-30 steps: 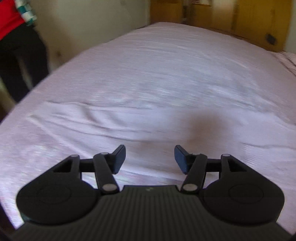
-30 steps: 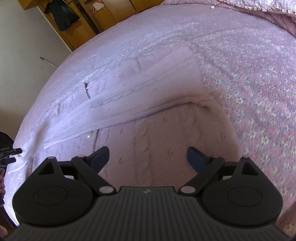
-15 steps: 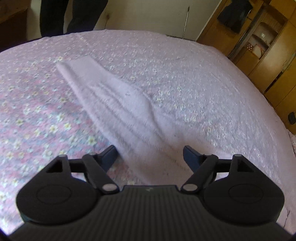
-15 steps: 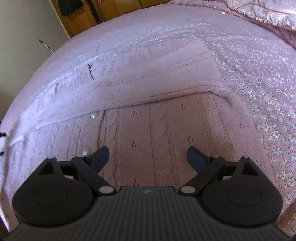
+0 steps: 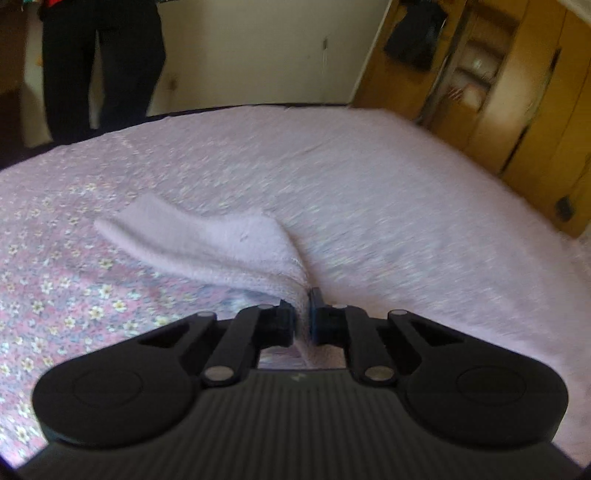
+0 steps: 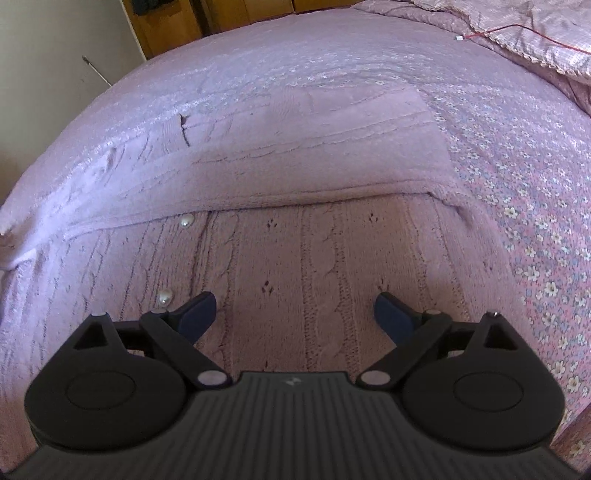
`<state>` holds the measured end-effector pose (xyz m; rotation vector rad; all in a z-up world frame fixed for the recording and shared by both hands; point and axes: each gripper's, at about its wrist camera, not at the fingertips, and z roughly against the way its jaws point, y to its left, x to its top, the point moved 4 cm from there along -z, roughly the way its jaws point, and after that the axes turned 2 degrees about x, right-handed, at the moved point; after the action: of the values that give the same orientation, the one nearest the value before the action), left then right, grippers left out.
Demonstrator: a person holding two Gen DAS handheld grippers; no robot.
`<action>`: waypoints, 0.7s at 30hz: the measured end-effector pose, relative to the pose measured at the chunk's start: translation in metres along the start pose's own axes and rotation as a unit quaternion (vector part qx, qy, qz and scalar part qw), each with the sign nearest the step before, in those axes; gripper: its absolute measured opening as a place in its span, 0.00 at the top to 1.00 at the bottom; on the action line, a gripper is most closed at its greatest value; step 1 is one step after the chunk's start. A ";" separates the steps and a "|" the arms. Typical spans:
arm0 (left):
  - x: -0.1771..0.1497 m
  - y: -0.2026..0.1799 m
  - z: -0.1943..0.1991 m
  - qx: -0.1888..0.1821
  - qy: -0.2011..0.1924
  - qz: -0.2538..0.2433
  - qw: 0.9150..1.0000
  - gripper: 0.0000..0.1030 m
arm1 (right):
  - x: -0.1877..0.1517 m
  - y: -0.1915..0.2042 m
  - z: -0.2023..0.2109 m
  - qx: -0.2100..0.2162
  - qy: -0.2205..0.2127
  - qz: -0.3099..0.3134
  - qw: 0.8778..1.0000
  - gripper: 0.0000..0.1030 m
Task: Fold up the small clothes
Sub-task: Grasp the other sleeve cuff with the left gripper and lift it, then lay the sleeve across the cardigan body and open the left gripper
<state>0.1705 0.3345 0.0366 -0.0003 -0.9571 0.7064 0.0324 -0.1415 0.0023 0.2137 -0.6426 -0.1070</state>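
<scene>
A lilac knitted cardigan [image 6: 314, 258] with pearl buttons [image 6: 185, 220] lies flat on the bed, one part folded over across its upper half. My right gripper [image 6: 295, 314] is open and empty just above the cardigan's cable-knit front. In the left wrist view my left gripper [image 5: 303, 317] is shut on the cardigan's sleeve [image 5: 207, 243], which is lifted off the floral bedspread [image 5: 74, 295] and stretches away to the left.
A person in dark trousers [image 5: 99, 62] stands past the bed's far edge. Wooden wardrobes [image 5: 509, 92] line the right side. A pillow or quilt with a red cable [image 6: 517, 29] lies at the bed's top right.
My left gripper has closed on the sleeve and raised it off the bed. My right gripper has moved lower and closer over the cardigan front, still open.
</scene>
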 end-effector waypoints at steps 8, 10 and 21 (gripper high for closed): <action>0.002 -0.044 0.052 -0.131 -0.018 -0.005 0.991 0.91 | -0.004 -0.011 0.016 0.020 -0.006 -0.031 0.999 0.06; -0.003 -0.060 0.062 -0.156 -0.020 -0.010 0.988 0.91 | -0.006 -0.016 0.020 0.019 -0.010 -0.041 0.999 0.06; -0.040 -0.137 0.099 -0.264 -0.003 -0.052 0.963 0.91 | -0.010 -0.034 0.025 0.019 -0.020 -0.060 0.998 0.06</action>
<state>0.1569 0.1760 0.1070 -0.4140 -1.1187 0.3377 0.0077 -0.1771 0.0083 0.2881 -0.6712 -0.2152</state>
